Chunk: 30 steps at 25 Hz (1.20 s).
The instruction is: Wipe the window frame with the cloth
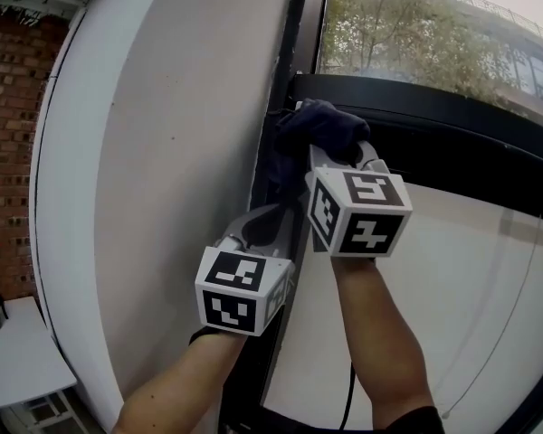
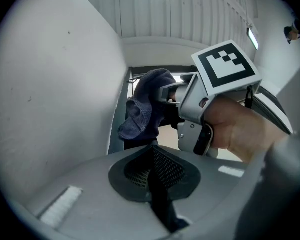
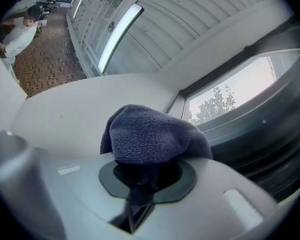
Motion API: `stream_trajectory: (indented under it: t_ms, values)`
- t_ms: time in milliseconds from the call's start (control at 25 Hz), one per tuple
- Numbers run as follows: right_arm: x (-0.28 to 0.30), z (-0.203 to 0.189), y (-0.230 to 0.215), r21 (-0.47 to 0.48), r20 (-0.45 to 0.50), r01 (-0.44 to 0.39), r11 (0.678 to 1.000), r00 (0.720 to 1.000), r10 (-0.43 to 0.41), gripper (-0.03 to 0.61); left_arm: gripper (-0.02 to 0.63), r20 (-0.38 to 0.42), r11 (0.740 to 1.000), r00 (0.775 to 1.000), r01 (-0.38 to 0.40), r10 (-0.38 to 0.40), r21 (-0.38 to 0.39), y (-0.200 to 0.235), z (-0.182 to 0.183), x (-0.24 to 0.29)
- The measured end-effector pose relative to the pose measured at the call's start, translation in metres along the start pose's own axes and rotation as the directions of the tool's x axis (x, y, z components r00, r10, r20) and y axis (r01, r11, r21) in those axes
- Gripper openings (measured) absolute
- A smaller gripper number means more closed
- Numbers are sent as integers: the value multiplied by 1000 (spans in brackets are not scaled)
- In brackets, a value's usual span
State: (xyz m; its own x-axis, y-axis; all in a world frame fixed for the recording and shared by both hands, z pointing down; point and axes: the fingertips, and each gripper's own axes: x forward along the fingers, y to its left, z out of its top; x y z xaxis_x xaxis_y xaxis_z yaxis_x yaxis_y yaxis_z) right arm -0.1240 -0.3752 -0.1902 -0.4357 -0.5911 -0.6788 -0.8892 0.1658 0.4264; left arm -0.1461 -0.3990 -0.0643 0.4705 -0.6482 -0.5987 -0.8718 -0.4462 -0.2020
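Two claws: right claw [image 3: 140, 176] tight on cloth [image 3: 155, 139], tips buried; left claw [image 2: 152, 159] closed, empty.

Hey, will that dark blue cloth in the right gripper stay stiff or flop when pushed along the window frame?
Likely floppy: the dark blue terry cloth bulges and droops over the right gripper. Probably light, since one pinch carries it. Its nubbly weave should drag rather than slide on the black window frame.
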Motion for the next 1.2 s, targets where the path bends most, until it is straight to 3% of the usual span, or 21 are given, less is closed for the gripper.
stream_trajectory:
  t_ms: [400,920,1200]
  values:
    - [5,0,-5,-24,-54,63,998,996,-64,51,-6,27,1000,1000,-4,4,-5,1,5,8]
    - [-31,16,-46,-64,-84,165,984,982,-171,51,-6,41,999,998,52,-52,-10,-23,20,-2]
    - [-50,26,-67,-100,-90,202,974,973,-211,51,-6,33,991,993,114,-112,-66,-38,19,-2]
